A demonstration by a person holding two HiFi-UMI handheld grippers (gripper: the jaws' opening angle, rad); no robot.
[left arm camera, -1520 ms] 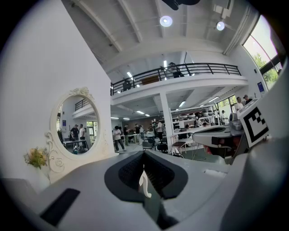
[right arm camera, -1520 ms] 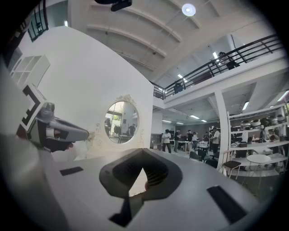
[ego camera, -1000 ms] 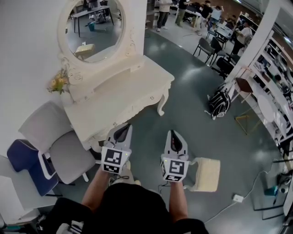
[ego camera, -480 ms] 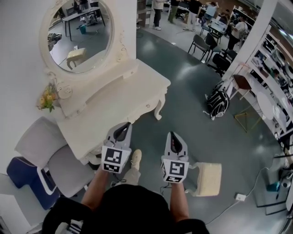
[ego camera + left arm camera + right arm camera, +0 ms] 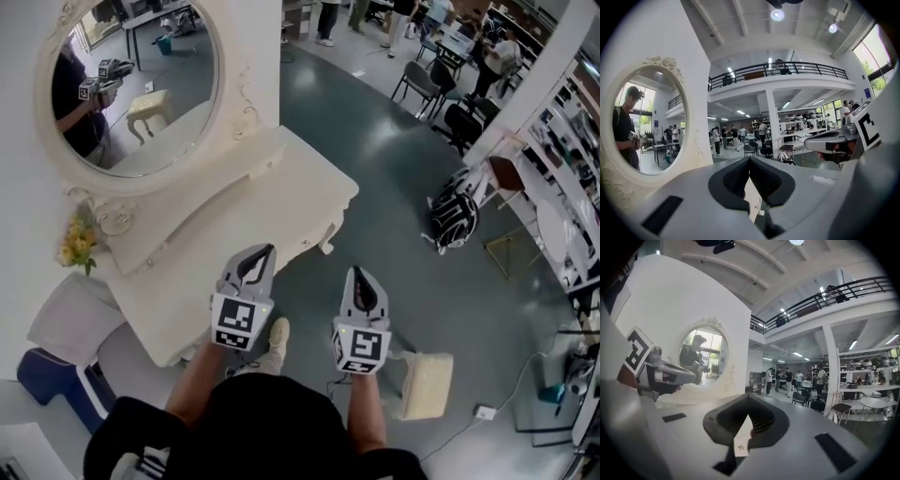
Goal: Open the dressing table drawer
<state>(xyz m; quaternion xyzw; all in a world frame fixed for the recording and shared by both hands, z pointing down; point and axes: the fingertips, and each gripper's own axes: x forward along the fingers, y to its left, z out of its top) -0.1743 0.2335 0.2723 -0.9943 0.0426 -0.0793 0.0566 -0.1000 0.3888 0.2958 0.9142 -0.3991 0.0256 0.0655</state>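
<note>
The cream dressing table (image 5: 253, 202) with its oval mirror (image 5: 131, 84) stands at the left of the head view. Its drawer front (image 5: 305, 242) faces the floor side. My left gripper (image 5: 262, 251) hovers over the table's near front edge, jaws shut and empty. My right gripper (image 5: 361, 274) is beside it over the grey floor, to the right of the table, also shut and empty. In the left gripper view the pads (image 5: 749, 159) meet at the tip. Below the right gripper's closed tips (image 5: 748, 404) a strip of cream front with a small knob (image 5: 739, 445) shows.
A grey chair (image 5: 70, 319) and a blue chair (image 5: 47, 375) sit left of the table. Yellow flowers (image 5: 77, 246) stand on its left end. A cream stool (image 5: 427, 384) is at my right, a black bag (image 5: 453, 217) further right. People and chairs fill the far room.
The table and mirror have drawn closer as I walked up. Both grippers came forward, the left one now over the table's edge. The mirror now reflects the person holding the grippers.
</note>
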